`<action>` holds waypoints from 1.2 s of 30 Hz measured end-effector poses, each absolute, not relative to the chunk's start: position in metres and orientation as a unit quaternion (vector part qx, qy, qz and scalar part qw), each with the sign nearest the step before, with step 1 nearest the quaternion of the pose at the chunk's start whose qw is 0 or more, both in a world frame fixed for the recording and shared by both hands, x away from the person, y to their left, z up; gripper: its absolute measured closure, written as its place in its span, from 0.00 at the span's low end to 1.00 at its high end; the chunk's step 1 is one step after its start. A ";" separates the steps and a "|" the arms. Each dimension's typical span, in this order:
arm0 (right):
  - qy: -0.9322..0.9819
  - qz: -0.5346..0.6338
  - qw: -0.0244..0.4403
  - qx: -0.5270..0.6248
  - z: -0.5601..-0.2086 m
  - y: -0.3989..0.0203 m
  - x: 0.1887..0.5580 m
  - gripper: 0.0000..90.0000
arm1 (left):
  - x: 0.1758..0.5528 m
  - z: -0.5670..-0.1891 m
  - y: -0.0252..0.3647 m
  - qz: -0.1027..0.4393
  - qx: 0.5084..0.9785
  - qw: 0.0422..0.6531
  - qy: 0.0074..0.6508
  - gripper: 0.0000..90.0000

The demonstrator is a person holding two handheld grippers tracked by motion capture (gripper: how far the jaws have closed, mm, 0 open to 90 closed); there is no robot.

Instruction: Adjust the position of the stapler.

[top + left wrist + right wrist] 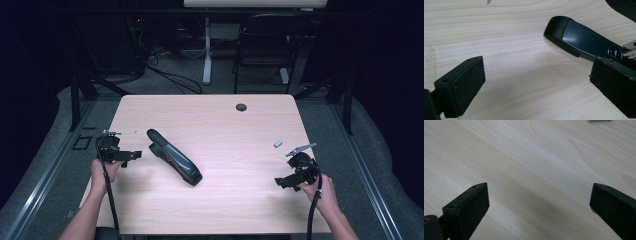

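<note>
Lying untouched mid-surface, the black stapler [174, 156] waits; the left gripper [131, 156] hovers released just beside it, the right gripper [281, 183] released well apart. Grasping remains undone.

Glossy black plastic stapler [174, 156], pale wood-grain table [240, 150]

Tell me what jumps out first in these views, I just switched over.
A big black stapler lies slantwise on the light wooden table, left of centre, close to the left gripper. Both grippers stand open and hold nothing, the right gripper low at the table's right side. A small grey piece lies alone just beyond it.
</note>
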State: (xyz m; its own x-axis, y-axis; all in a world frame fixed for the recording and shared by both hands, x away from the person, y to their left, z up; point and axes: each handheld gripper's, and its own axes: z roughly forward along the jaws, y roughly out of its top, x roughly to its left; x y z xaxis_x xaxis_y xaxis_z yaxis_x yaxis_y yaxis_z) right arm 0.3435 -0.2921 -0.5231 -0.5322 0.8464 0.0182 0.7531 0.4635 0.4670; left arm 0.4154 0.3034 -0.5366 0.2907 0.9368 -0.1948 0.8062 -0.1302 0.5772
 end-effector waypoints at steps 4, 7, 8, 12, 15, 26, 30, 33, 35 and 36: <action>0.847 0.217 0.108 0.472 -0.524 -0.290 0.343 0.02 | 0.416 -0.536 0.301 0.109 0.748 0.295 0.585 0.00; 0.850 0.214 0.107 0.469 -0.524 -0.290 0.344 0.03 | 0.416 -0.534 0.299 0.114 0.749 0.293 0.583 0.00; 0.849 0.214 0.107 0.470 -0.525 -0.288 0.344 0.03 | 0.416 -0.532 0.297 0.118 0.749 0.295 0.581 0.00; 0.853 0.206 0.109 0.467 -0.525 -0.287 0.345 0.03 | 0.415 -0.531 0.296 0.121 0.749 0.297 0.580 0.07; 0.852 0.208 0.113 0.467 -0.524 -0.287 0.344 0.04 | 0.415 -0.528 0.294 0.131 0.750 0.293 0.579 0.19; 0.853 0.206 0.110 0.467 -0.525 -0.287 0.345 0.05 | 0.412 -0.523 0.288 0.144 0.754 0.304 0.564 0.53; 0.855 0.203 0.109 0.464 -0.525 -0.288 0.346 0.06 | 0.411 -0.521 0.286 0.152 0.756 0.312 0.555 0.67; 0.857 0.199 0.109 0.463 -0.525 -0.288 0.346 0.06 | 0.412 -0.522 0.286 0.149 0.762 0.313 0.547 0.77; 0.856 0.200 0.110 0.464 -0.525 -0.288 0.346 0.06 | 0.413 -0.522 0.284 0.148 0.764 0.315 0.544 0.83; 0.855 0.203 0.109 0.465 -0.526 -0.287 0.346 0.06 | 0.413 -0.522 0.284 0.148 0.765 0.314 0.542 0.86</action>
State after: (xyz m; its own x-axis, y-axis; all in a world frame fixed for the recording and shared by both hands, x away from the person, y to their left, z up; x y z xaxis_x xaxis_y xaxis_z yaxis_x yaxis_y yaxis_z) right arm 0.3462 -0.2874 -0.5258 -0.5433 0.8396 0.0032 0.7513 0.4845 0.4481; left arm 0.4128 0.2837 -0.5222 0.3685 0.9226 -0.1140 0.7362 -0.2147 0.6418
